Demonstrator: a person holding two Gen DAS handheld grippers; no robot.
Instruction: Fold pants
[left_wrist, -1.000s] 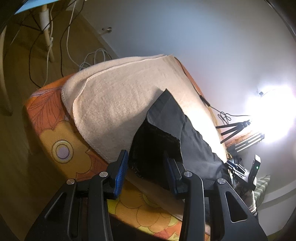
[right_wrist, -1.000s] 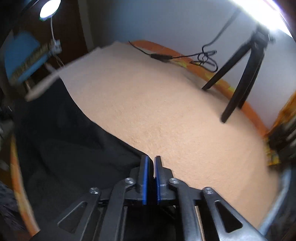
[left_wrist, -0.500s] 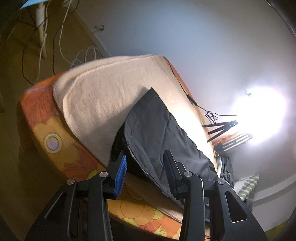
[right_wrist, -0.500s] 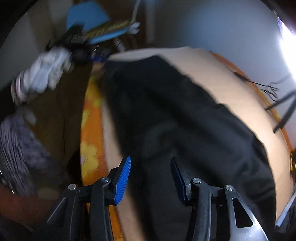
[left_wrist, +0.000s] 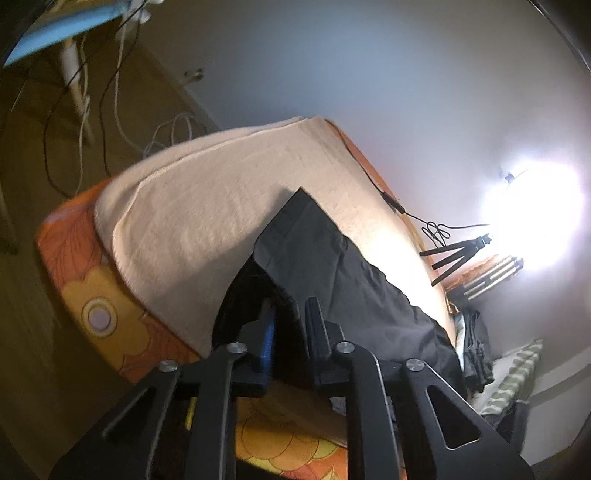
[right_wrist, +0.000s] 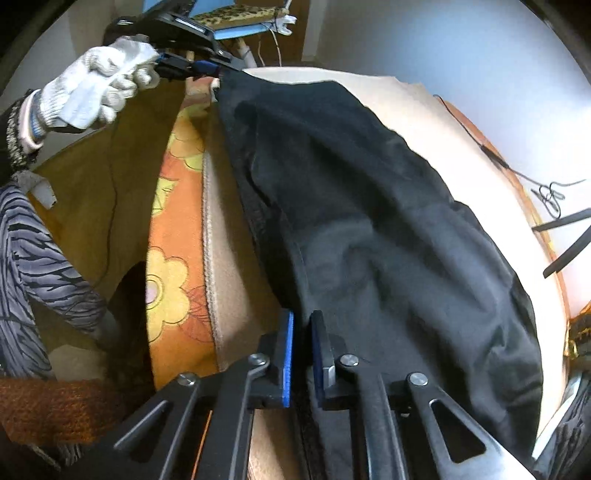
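Black pants (left_wrist: 332, 266) lie lengthwise on a beige towel (left_wrist: 203, 206) spread over the bed. My left gripper (left_wrist: 290, 306) sits at the pants' near end, jaws closing with dark cloth pinched between them. In the right wrist view the same gripper (right_wrist: 218, 70), held by a white-gloved hand (right_wrist: 96, 88), grips the far corner of the pants (right_wrist: 369, 203). My right gripper (right_wrist: 302, 317) points steeply down at the pants' near edge, by the towel (right_wrist: 229, 266), jaws closing with a fold of black cloth between the blue pads.
The bed has an orange floral cover (left_wrist: 85, 266) and drops to a wooden floor on the left. A small black tripod (left_wrist: 454, 254), a cable (left_wrist: 391, 199) and a glaring lamp (left_wrist: 535, 214) stand by the wall. Dark clothes (left_wrist: 476, 343) are piled at the bed's far end.
My left gripper's jaws narrowed onto the pants' end. My right gripper swung from the bare towel across to the pants' near edge, opened wide on the way, then closed on the cloth.
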